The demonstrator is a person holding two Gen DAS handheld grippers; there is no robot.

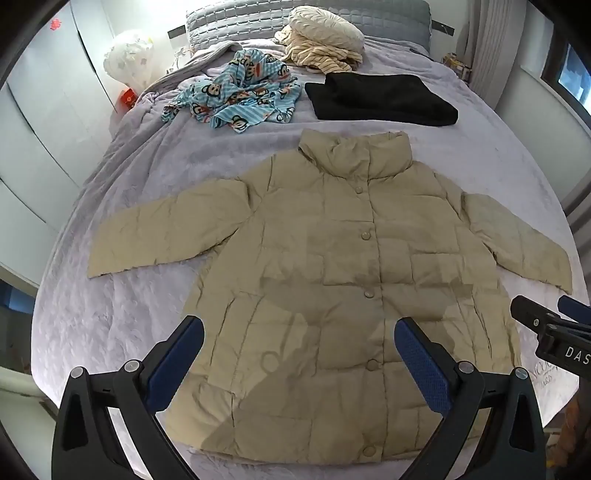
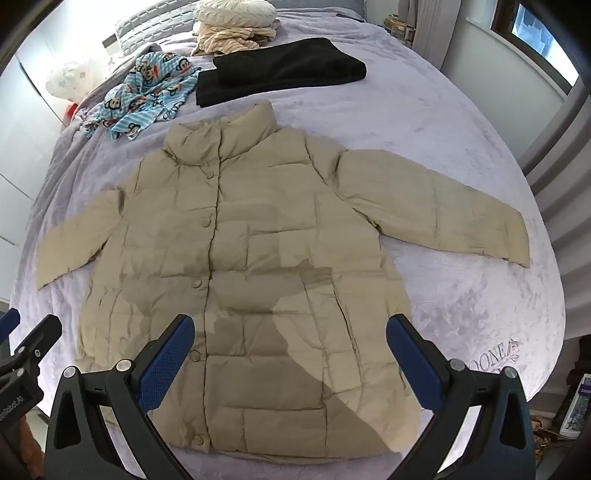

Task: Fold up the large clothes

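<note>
A beige quilted jacket lies flat and buttoned on the lilac bedcover, collar away from me, both sleeves spread out sideways. My left gripper hangs above its lower hem, wide open with nothing between the blue pads. My right gripper hovers above the hem too, just as wide open and empty. The right gripper's tip shows at the right edge of the left wrist view, and the left gripper's tip at the left edge of the right wrist view.
Beyond the jacket lie a folded black garment, a crumpled blue cartoon-print cloth, and a cream striped pile with a round cushion. The bedcover shows bare around the sleeves.
</note>
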